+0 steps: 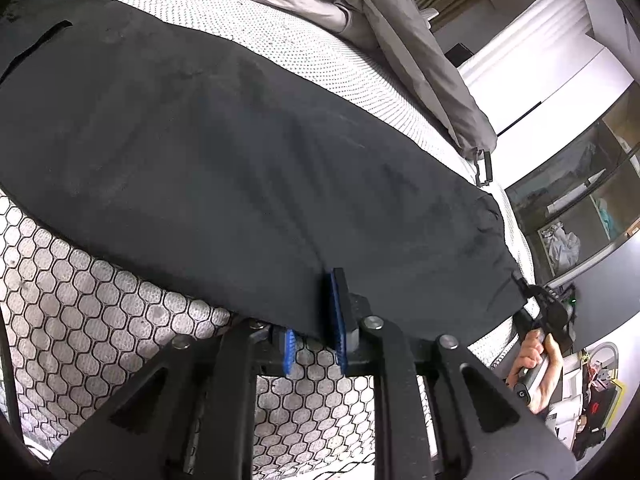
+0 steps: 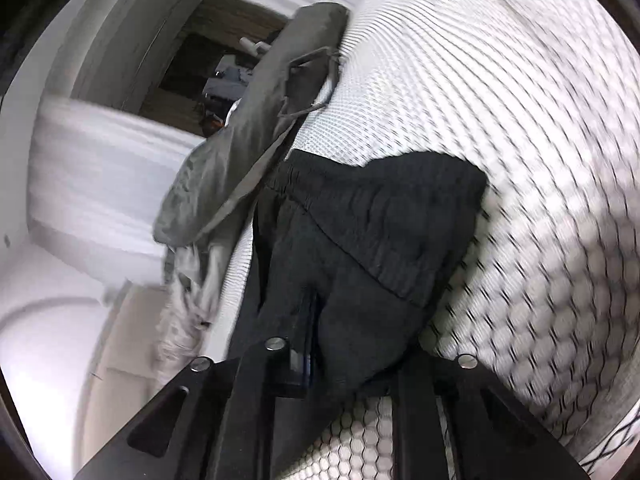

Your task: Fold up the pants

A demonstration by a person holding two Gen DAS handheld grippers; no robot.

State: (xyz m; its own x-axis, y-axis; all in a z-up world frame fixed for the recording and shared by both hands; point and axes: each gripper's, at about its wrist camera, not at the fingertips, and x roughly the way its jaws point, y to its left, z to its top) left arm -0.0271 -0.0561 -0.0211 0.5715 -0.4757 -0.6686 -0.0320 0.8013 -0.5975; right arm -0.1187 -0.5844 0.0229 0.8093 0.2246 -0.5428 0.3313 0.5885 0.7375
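Black pants lie stretched across the white mattress, with a pocket slit at the far left. My left gripper is shut on their near edge; one blue pad lies on top of the cloth and the other is mostly under it. At the far right a hand holds my right gripper at the pants' gathered end. In the right wrist view that elastic end of the pants bunches over my right gripper, which is shut on it. One of its fingers shows and the other is hidden by fabric.
A grey duvet is heaped along the mattress's far side and hangs over its corner. The mattress side has a hexagon pattern. Glass-fronted shelves stand to the right, and a doorway lies beyond the bed.
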